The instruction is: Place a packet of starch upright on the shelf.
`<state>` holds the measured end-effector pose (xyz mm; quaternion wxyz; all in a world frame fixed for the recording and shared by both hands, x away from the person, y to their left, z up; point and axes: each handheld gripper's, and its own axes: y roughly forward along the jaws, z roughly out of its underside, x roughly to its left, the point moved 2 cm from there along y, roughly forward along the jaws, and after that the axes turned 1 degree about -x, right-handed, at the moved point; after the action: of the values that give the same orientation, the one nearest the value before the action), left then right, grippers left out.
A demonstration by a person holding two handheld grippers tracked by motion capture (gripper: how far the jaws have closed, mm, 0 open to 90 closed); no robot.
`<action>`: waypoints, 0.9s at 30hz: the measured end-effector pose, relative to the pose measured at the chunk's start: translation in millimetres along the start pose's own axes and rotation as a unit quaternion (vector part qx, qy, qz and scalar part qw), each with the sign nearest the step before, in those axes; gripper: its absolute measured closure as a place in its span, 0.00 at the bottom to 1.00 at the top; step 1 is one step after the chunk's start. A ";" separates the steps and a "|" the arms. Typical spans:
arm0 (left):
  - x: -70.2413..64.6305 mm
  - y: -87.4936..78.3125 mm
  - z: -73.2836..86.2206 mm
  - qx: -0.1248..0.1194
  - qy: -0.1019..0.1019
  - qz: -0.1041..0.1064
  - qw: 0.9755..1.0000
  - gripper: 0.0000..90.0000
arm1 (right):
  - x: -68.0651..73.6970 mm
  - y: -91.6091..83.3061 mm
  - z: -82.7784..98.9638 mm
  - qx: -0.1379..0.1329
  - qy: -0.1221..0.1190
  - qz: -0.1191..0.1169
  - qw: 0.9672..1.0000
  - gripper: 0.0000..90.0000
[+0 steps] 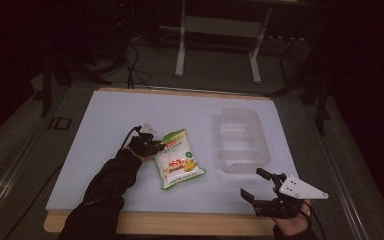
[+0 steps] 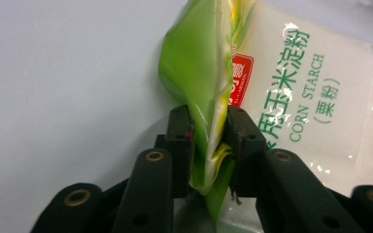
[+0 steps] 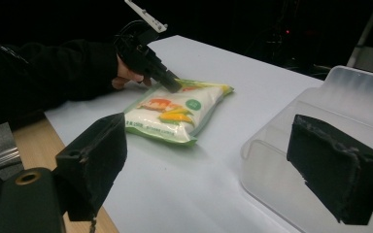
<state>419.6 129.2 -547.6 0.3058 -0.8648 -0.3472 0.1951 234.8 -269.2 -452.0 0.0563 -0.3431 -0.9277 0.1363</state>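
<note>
A corn starch bag [image 1: 179, 160], white with green edges and a corn picture, lies flat on the white table top [image 1: 115, 120]. My left gripper [image 1: 158, 146] is shut on the bag's green left edge near its top corner; in the left gripper view the jaws pinch the folded green film of the bag [image 2: 209, 97], with the left gripper [image 2: 210, 141] at that fold. My right gripper [image 1: 256, 186] hovers open near the table's front right, empty. The right gripper view has the bag [image 3: 175, 110] and the left gripper [image 3: 172, 86] ahead, past its own right gripper [image 3: 223, 165].
A clear plastic bin [image 1: 242, 140] with compartments stands to the right of the bag, close in front of my right gripper and seen as the bin [image 3: 320, 121] at the right. The wooden table edge [image 1: 180, 222] runs along the front. Desk legs and cables lie on the floor behind.
</note>
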 end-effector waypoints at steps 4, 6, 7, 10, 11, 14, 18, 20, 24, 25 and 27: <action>-0.2 -3.0 -4.0 -0.001 0.001 0.002 1.000 0.88 | -1.9 0.0 0.6 0.000 0.003 0.000 1.000 0.16; -1.8 -9.9 -10.3 -0.015 -0.001 0.005 1.000 0.89 | -2.4 -0.5 0.4 -0.001 0.004 0.000 1.000 0.19; -1.8 -9.9 -10.3 -0.015 -0.001 0.005 1.000 0.89 | -2.4 -0.5 0.4 -0.001 0.004 0.000 1.000 0.19; -7.6 -20.4 -19.1 -0.029 0.010 0.004 1.000 0.89 | -3.4 -2.7 -0.4 -0.005 0.001 -0.002 1.000 0.22; -10.1 -24.4 -22.3 -0.034 0.014 0.006 0.999 0.89 | -3.4 -2.7 -0.4 -0.005 0.001 -0.002 1.000 0.22; -17.7 -36.5 -31.1 -0.041 0.029 0.011 0.999 0.90 | -3.2 -3.7 -1.4 -0.006 0.002 0.000 1.000 0.23; -30.7 -52.4 -40.2 -0.050 0.050 0.019 0.997 0.90 | -3.1 -3.6 -1.7 -0.005 0.002 0.003 1.000 0.22; -35.8 -57.2 -42.9 -0.057 0.053 0.020 0.997 0.90 | -3.6 -4.2 -2.0 -0.007 0.004 0.005 1.000 0.22; -43.9 -64.6 -46.4 -0.068 0.060 0.027 0.995 0.90 | -4.6 -5.2 -2.5 -0.007 0.008 0.006 1.000 0.22; -49.7 -69.5 -48.6 -0.077 0.066 0.031 0.994 0.90 | -4.9 -5.1 -2.5 -0.006 0.007 0.006 1.000 0.22; -52.5 -72.1 -50.0 -0.080 0.070 0.035 0.994 0.90 | -5.0 -5.4 -2.6 -0.007 0.008 0.007 1.000 0.22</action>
<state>376.5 113.0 -456.3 0.2520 -0.9097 -0.3088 0.1165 235.7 -275.9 -448.0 0.0602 -0.3514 -0.9255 0.1278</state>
